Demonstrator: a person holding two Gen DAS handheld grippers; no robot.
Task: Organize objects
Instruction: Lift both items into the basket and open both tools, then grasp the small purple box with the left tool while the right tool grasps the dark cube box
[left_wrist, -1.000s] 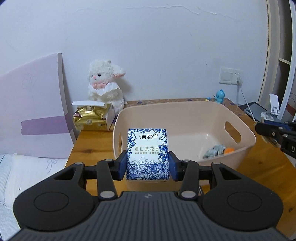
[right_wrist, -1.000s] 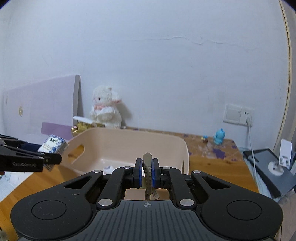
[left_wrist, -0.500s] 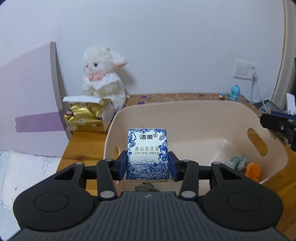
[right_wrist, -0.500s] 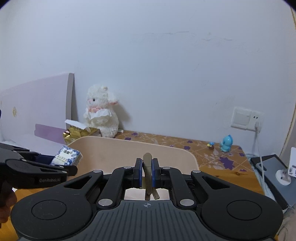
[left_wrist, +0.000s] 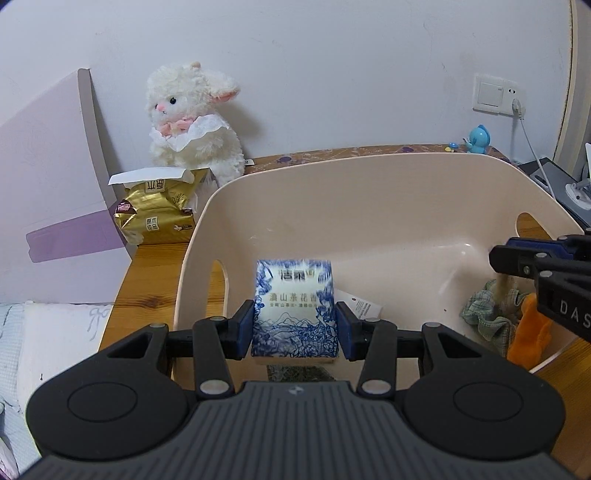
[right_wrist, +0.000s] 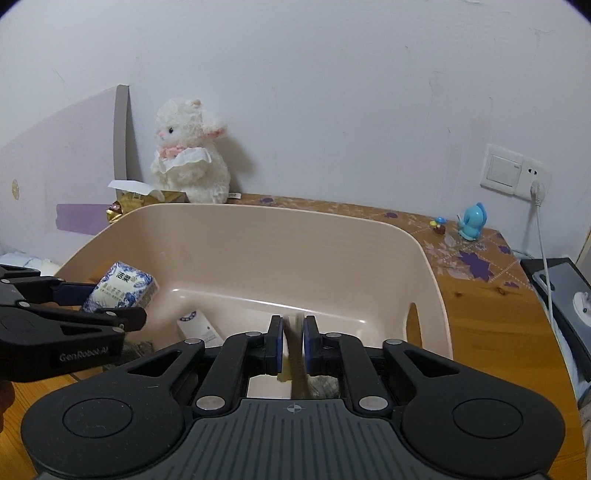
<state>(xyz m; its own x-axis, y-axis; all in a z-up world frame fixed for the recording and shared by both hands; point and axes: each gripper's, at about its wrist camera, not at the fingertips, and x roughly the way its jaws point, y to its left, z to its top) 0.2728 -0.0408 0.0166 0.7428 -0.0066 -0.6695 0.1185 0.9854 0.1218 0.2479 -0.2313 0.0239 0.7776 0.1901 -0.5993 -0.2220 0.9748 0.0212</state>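
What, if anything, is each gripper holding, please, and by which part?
Left gripper: blue-and-white pack, by its two sides. Right gripper: a thin strip stands between its parted pads; hold unclear.

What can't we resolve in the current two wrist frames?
- Thin object between the right gripper pads: blurred in the right wrist view, identity unclear.
- Dark item beneath the tissue pack: mostly hidden by the left gripper body, left wrist view.
- White tube label: too small to read.
- Right part of the bin floor: hidden by the right gripper in the left wrist view.
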